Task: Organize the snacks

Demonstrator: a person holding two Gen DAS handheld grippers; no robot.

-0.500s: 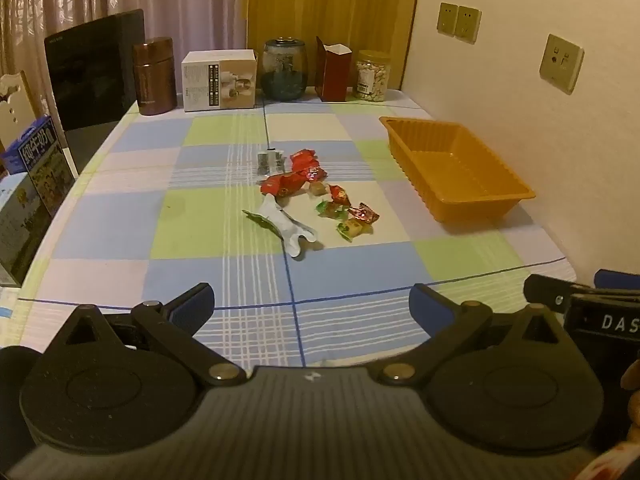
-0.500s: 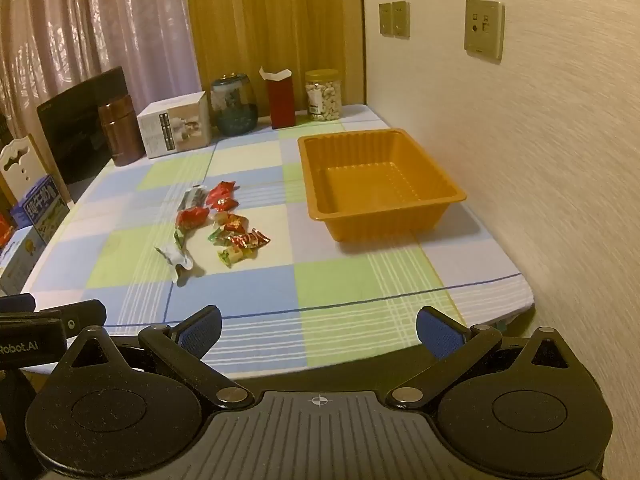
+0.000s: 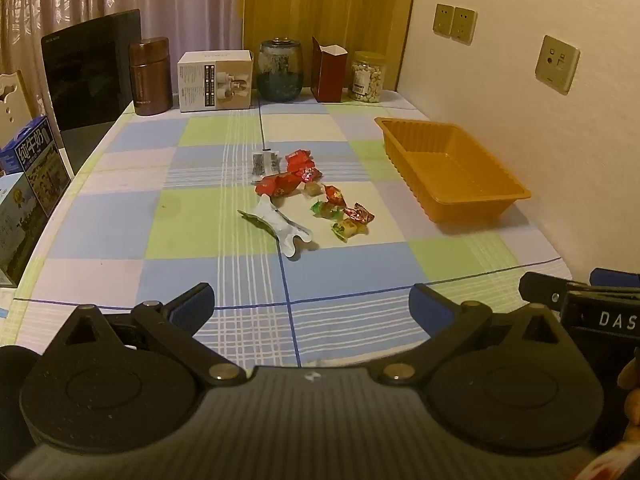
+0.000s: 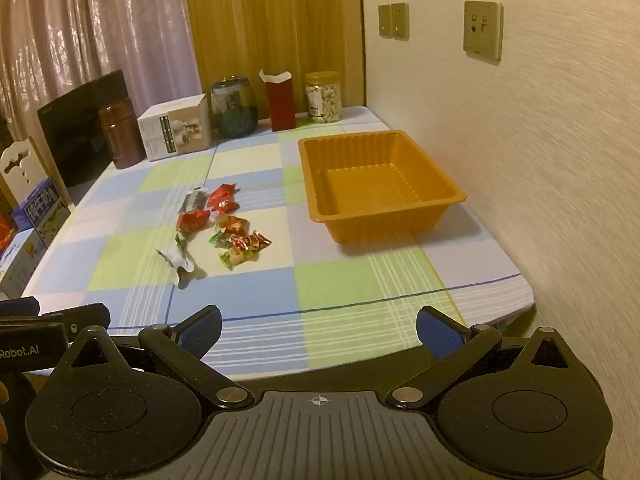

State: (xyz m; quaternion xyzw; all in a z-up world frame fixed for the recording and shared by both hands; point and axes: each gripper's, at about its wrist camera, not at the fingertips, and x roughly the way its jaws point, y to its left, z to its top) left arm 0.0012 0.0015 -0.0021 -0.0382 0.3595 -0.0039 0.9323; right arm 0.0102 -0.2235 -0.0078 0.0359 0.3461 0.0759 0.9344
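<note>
Several wrapped snacks lie in a loose pile (image 3: pixel 308 196) (image 4: pixel 224 228) in the middle of the checked tablecloth: red packets (image 3: pixel 280 184), small red and green candies (image 3: pixel 348 216), a white wrapper (image 3: pixel 280 228) and a grey sachet (image 3: pixel 264 162). An empty orange tray (image 3: pixel 452 172) (image 4: pixel 380 184) stands to their right by the wall. My left gripper (image 3: pixel 312 306) hangs open over the table's near edge, well short of the pile. My right gripper (image 4: pixel 320 328) is open too, nothing between its fingers, beside the left one.
Along the table's back edge stand a brown canister (image 3: pixel 150 76), a white box (image 3: pixel 216 80), a dark glass jar (image 3: pixel 280 70), a red carton (image 3: pixel 328 68) and a jar of nuts (image 3: pixel 366 76). A black panel (image 3: pixel 88 80) and blue boxes (image 3: pixel 32 168) crowd the left. The wall (image 4: pixel 540 160) runs close on the right.
</note>
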